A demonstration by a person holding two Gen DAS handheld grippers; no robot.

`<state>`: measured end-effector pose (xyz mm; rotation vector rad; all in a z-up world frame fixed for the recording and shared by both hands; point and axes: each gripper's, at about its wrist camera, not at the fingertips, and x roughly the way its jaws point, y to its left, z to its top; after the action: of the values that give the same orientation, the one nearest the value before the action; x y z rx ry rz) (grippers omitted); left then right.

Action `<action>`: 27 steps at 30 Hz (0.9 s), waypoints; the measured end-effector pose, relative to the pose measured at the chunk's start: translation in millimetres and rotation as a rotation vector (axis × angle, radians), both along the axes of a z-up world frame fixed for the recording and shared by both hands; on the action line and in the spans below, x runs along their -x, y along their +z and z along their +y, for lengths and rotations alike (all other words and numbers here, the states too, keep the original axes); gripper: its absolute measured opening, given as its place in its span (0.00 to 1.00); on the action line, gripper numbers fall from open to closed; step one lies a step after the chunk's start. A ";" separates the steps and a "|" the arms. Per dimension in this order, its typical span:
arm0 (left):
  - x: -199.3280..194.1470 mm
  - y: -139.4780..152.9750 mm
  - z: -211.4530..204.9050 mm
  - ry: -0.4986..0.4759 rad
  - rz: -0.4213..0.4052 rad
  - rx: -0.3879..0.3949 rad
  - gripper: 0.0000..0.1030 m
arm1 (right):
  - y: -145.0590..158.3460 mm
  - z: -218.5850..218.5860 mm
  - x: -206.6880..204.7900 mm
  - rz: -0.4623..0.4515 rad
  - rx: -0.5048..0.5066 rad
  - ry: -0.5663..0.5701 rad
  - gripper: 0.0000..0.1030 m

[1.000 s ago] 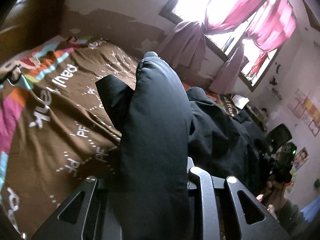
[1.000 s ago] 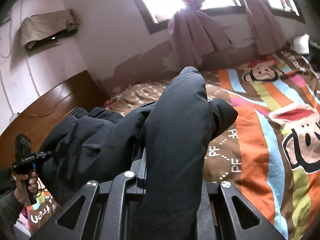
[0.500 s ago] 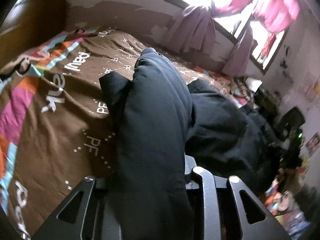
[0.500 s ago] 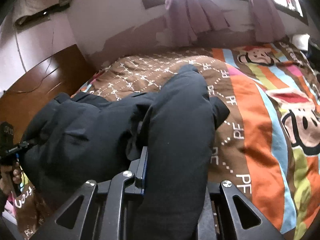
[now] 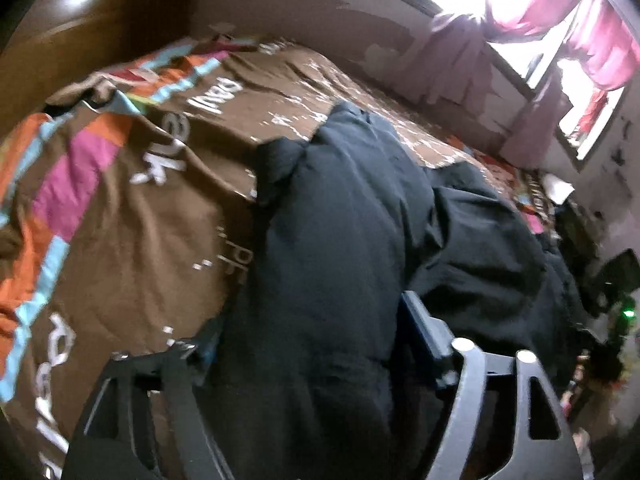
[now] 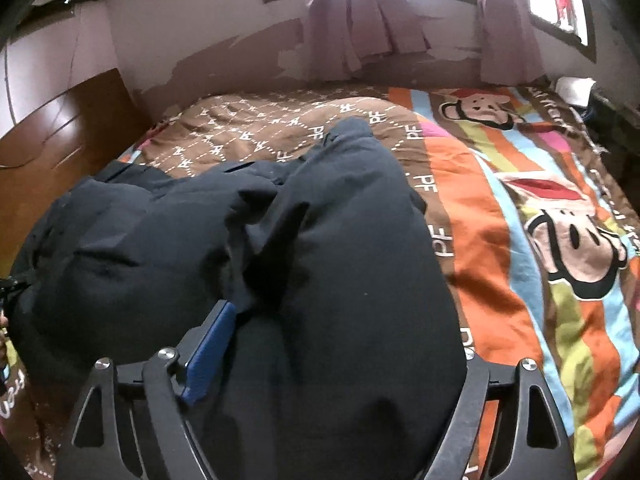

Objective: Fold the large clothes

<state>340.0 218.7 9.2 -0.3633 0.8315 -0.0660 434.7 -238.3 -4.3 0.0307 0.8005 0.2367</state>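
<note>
Bed (image 6: 500, 240), covered by a brown quilted bedspread with orange, blue, green and pink stripes and a cartoon monkey print, fills most of both views. On it lies the task's thing, a large puffy black padded coat (image 6: 160, 248), bunched along the near edge, one thick fold running up the middle of each wrist view. Left claw (image 5: 316, 364): jaws opening, already wide, black fold lying between them but no longer pinched. Right claw (image 6: 332, 360): same, jaws opening and standing wide around its fold, blue pad bare on one side. Risks, as judgement: slick, springy padding may puff back and undo the fold once let go; fabric may snag on a claw finger and be dragged as the claw pulls away; bulk sits near the bed's edge and could slide off; the two sides may settle unevenly, leaving a crooked fold. Writing: repeated white "PF" along dotted lines on the brown ground, clear in the right view; larger white lettering in the left view, upside down, reads roughly "paul", the rest too blurred to make out.
</note>
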 end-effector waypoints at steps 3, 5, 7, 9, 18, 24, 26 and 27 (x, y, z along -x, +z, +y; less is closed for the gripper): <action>14.3 16.4 -5.0 0.037 -0.094 -0.066 0.93 | 7.7 -3.1 5.9 -0.034 0.009 -0.060 0.87; 24.5 29.4 -11.0 0.043 -0.141 -0.098 0.94 | 15.2 -6.1 12.0 -0.064 0.004 -0.085 0.94; 33.4 37.8 -16.8 0.053 -0.176 -0.124 0.98 | 24.3 -6.7 20.8 -0.105 -0.001 -0.106 0.97; 46.5 47.4 -24.9 0.061 -0.226 -0.148 0.98 | 33.8 -6.1 31.5 -0.148 -0.010 -0.113 0.98; 93.0 86.6 -59.5 0.075 -0.386 -0.185 0.98 | 76.3 10.6 99.2 -0.373 -0.055 -0.078 1.00; 125.0 108.6 -77.7 0.069 -0.441 -0.198 0.98 | 97.6 26.6 137.1 -0.436 -0.073 -0.018 1.00; 133.5 113.5 -82.3 0.059 -0.456 -0.204 0.98 | 105.9 31.9 149.1 -0.455 -0.084 -0.003 1.00; 138.5 116.7 -85.3 0.055 -0.466 -0.209 0.98 | 110.4 33.9 155.4 -0.465 -0.093 0.006 1.00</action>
<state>201.5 133.4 125.9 -0.1619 0.3625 -0.0108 279.4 -204.4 106.1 0.0588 0.3269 0.2740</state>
